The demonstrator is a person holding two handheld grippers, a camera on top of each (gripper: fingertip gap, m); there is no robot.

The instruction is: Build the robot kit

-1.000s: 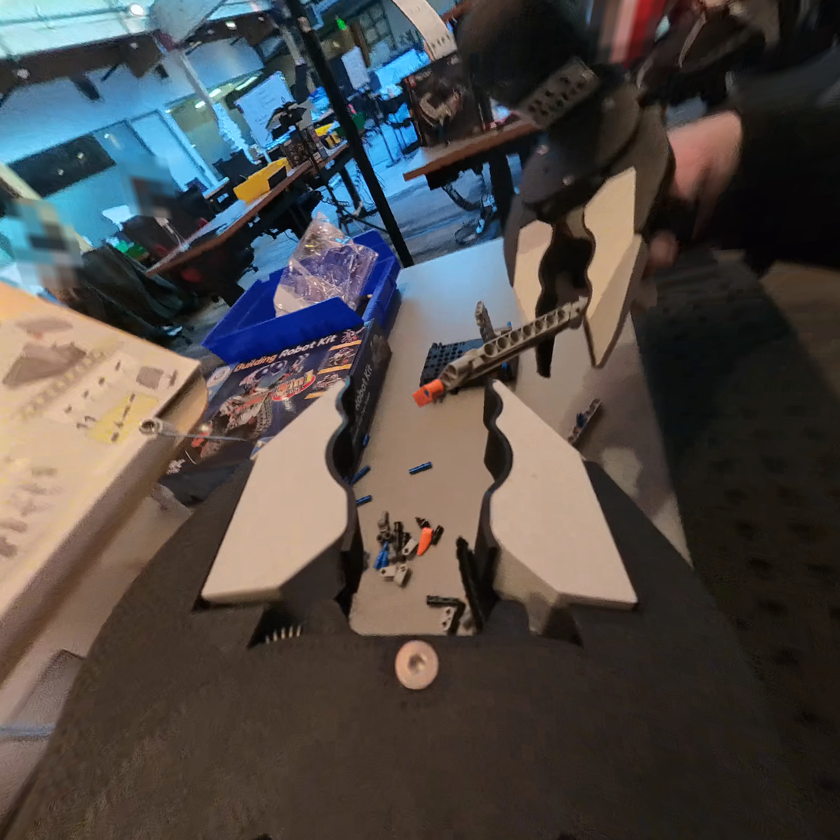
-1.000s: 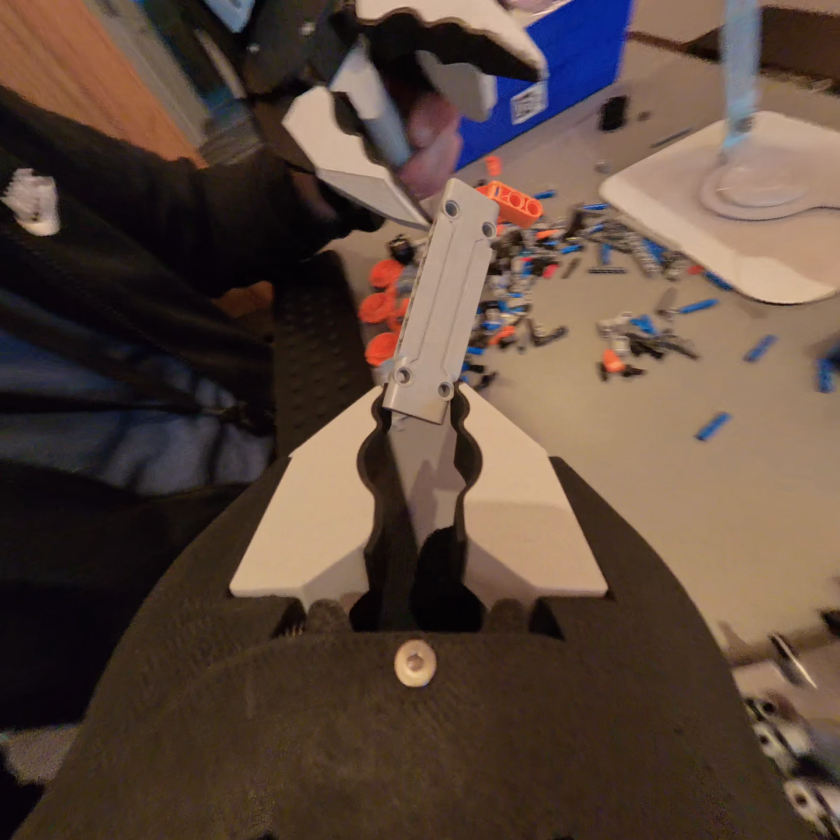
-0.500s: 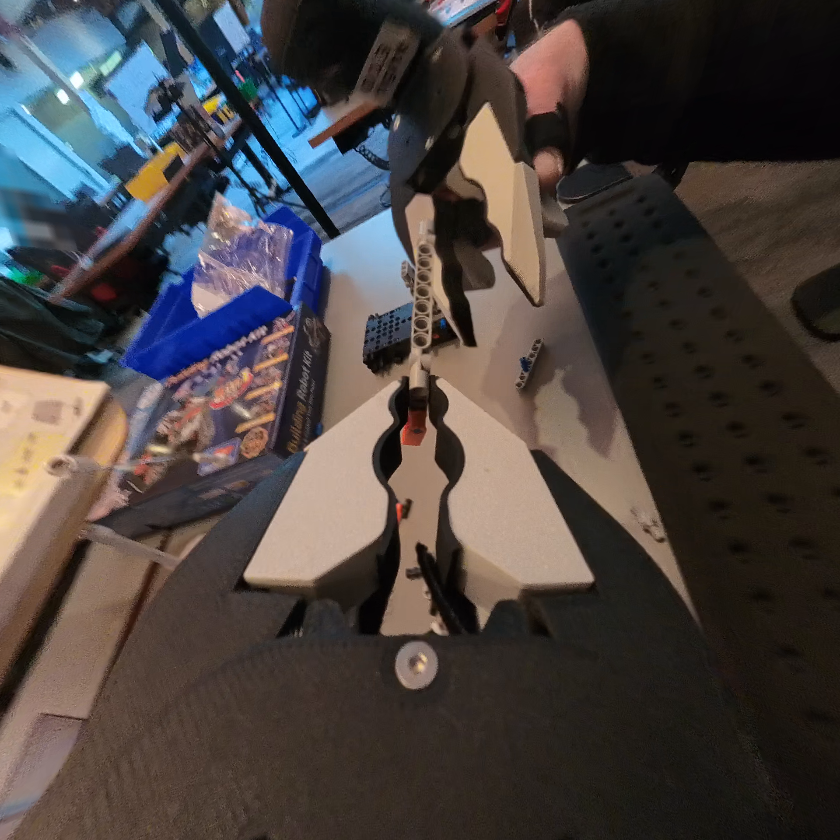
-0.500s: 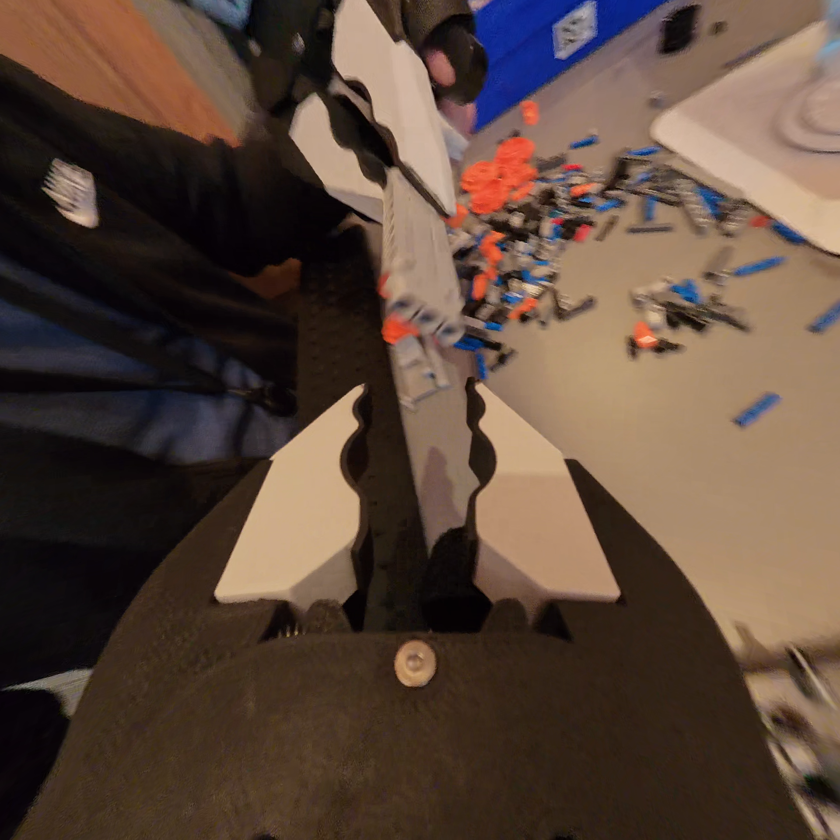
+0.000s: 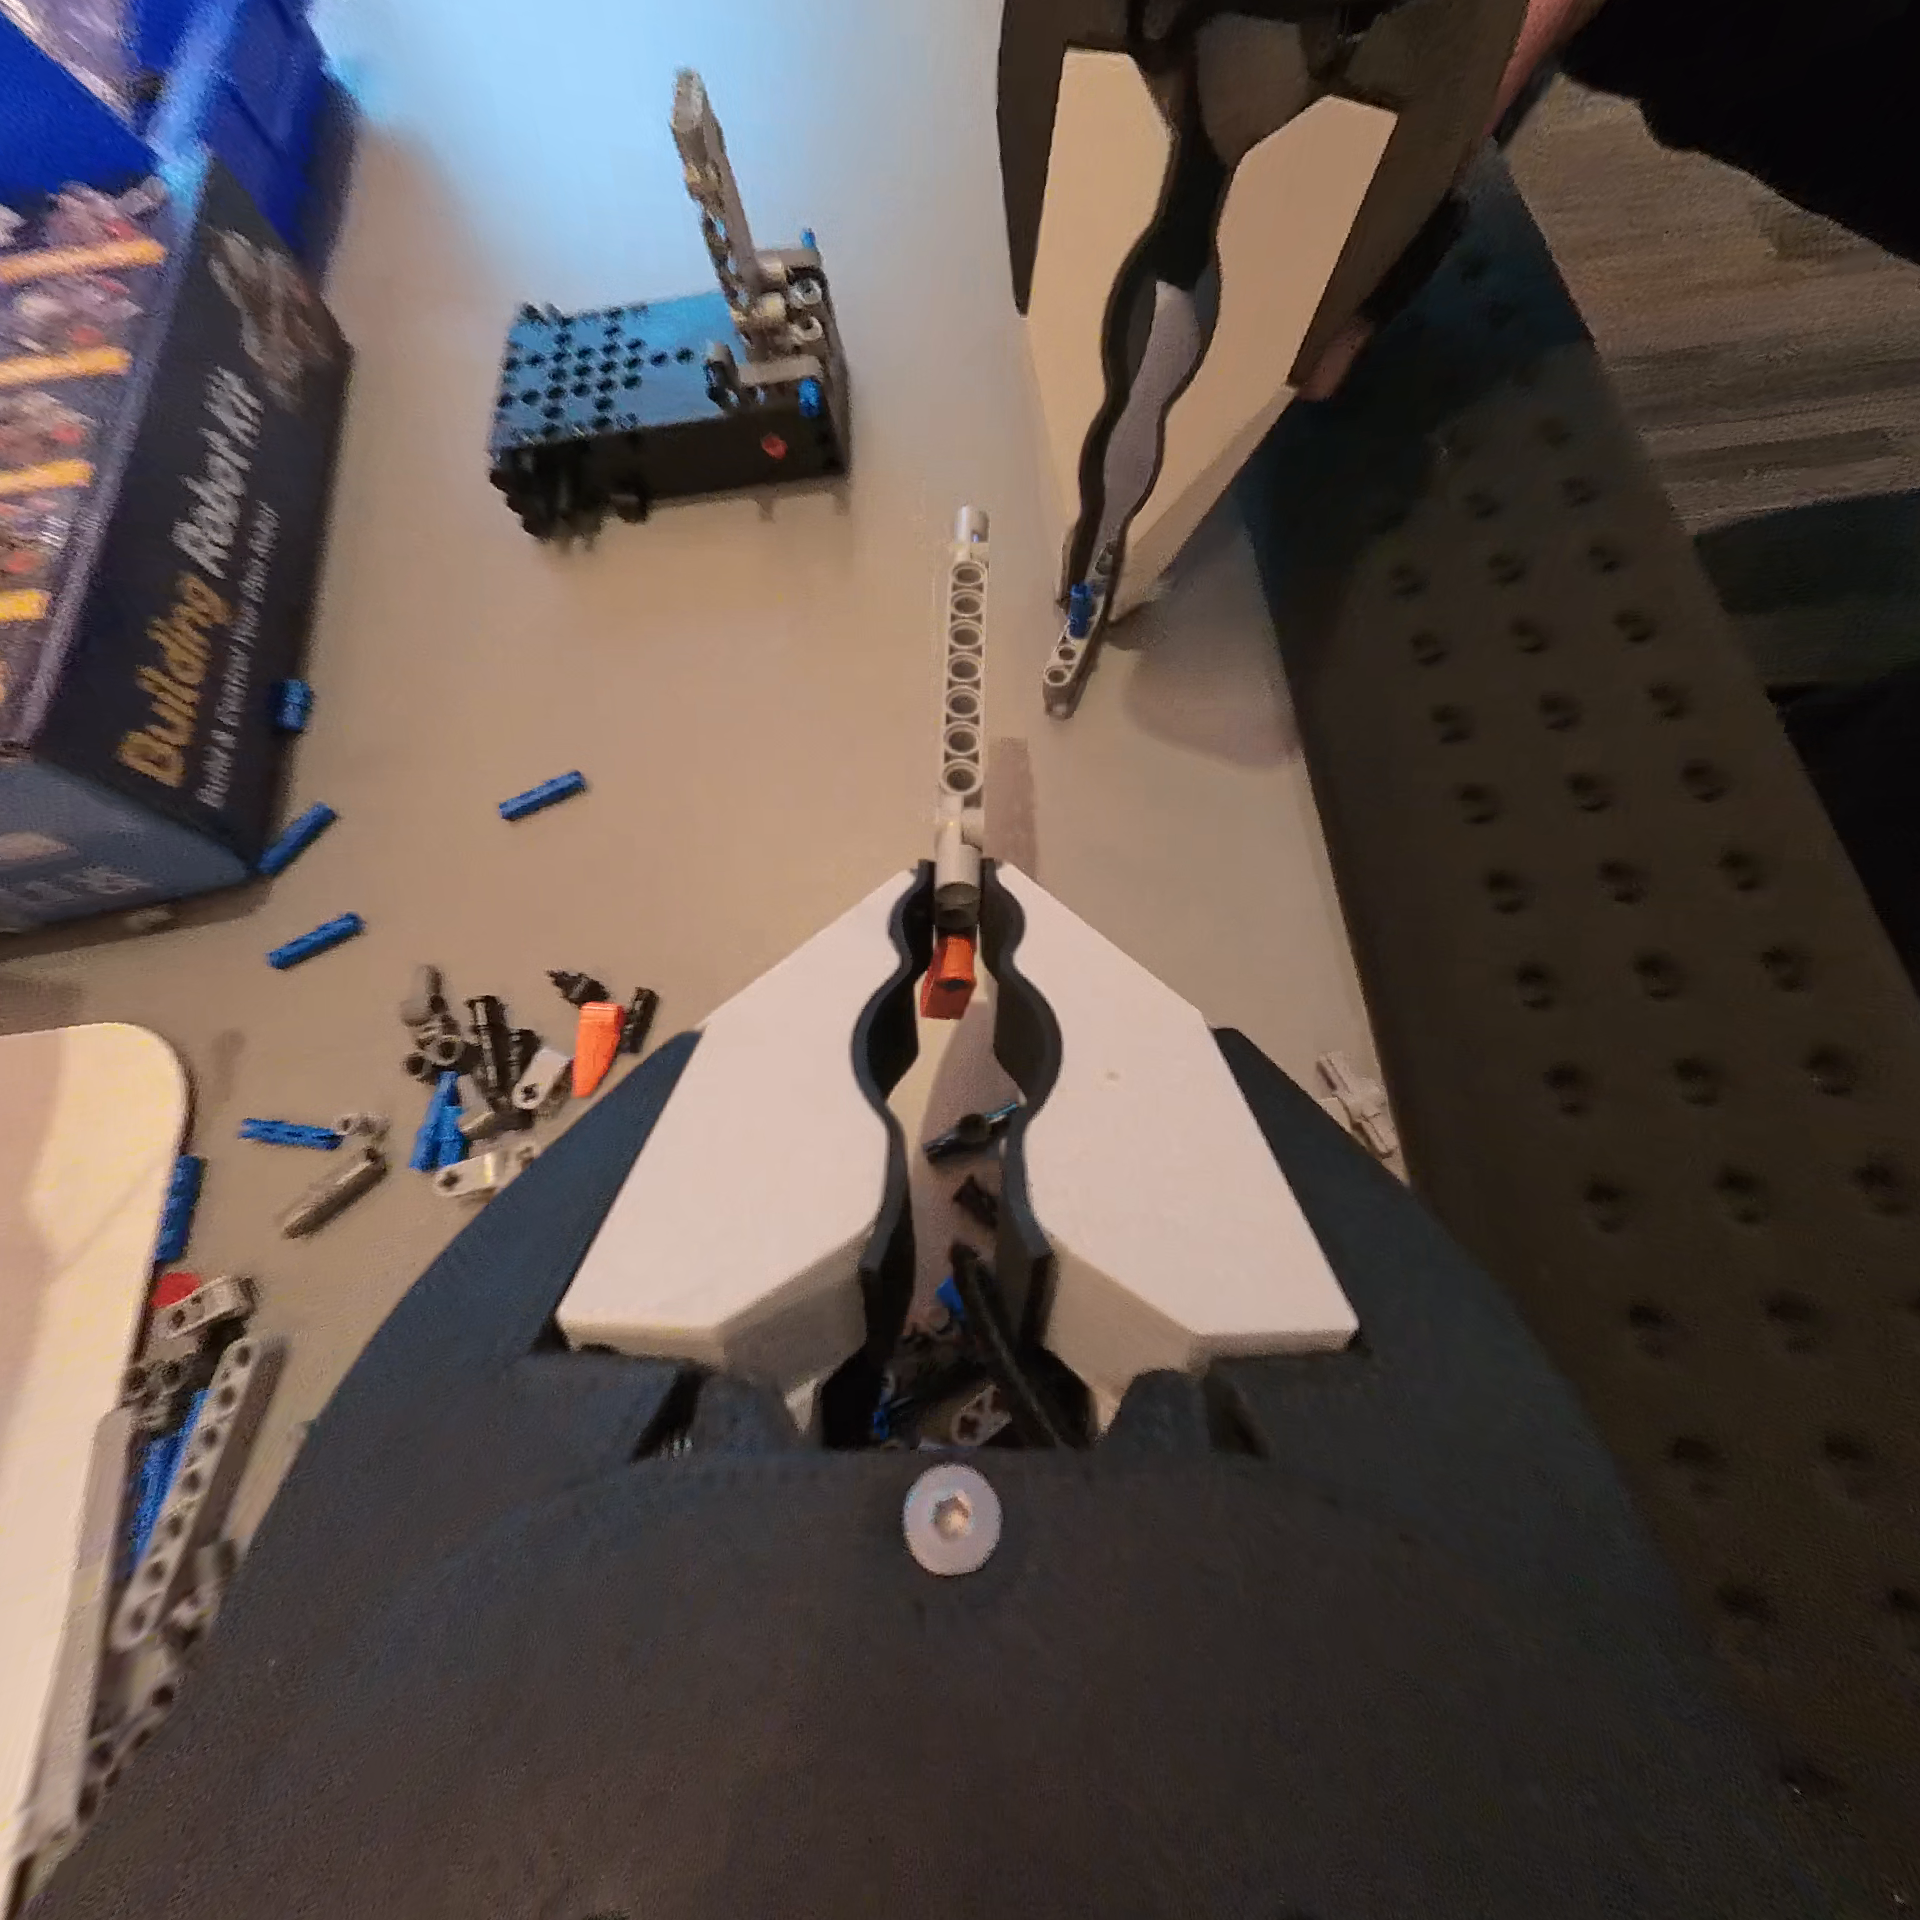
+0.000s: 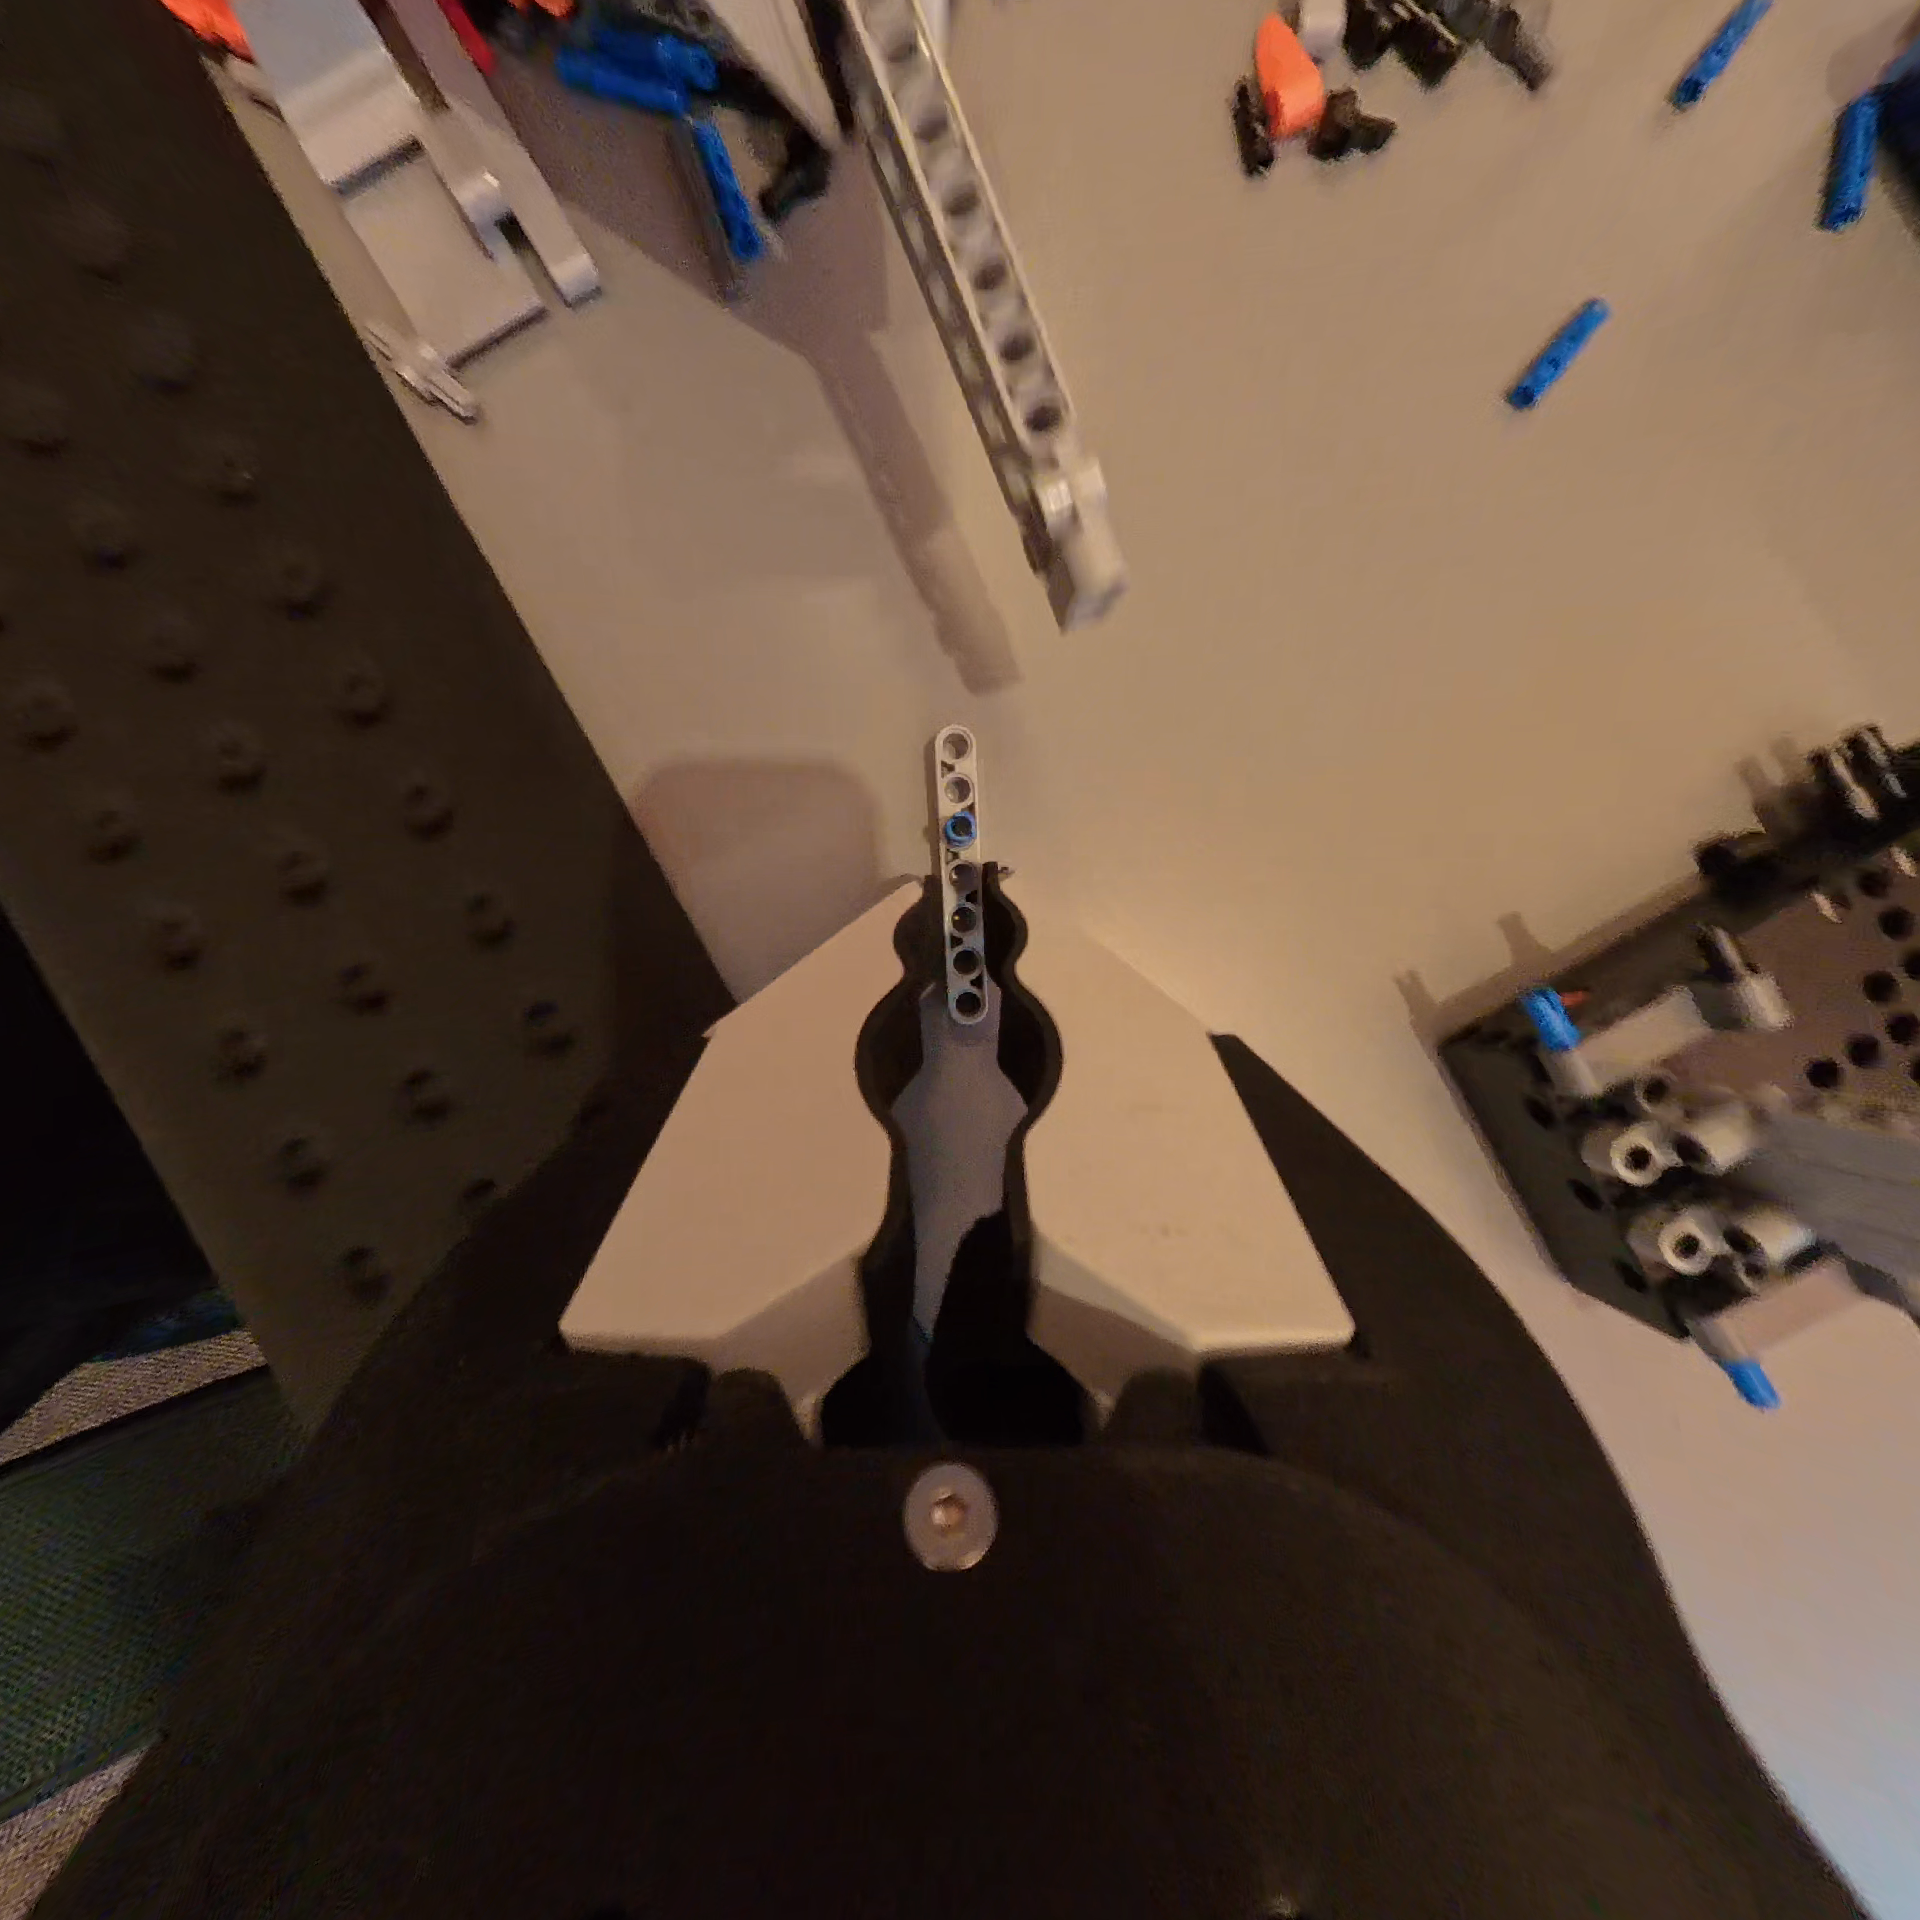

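Long grey beam (image 5: pixel 964 675) sits mid-frame in the left view, pinched tight by the left gripper (image 5: pixel 956 899), while the right gripper (image 6: pixel 961 894) sits around a small grey strip (image 6: pixel 957 821) on the table (image 6: pixel 1351 623), squeezing or not I cannot tell.

both wrist views angled steeply down, close over the table (image 5: pixel 727 675), sharing the black perforated block (image 5: pixel 665 400)

A: Both grippers look alike?
B: Yes. The left gripper (image 5: pixel 958 883) has a textured black body, 2 pale grey wedge-shaped fingers (image 5: pixel 769 1164) with wavy black inner pads, and 1 silver hex screw (image 5: pixel 952 1526) behind them.
A: And the right gripper (image 6: pixel 961 883)?
B: Same build, same screw (image 6: pixel 949 1516).
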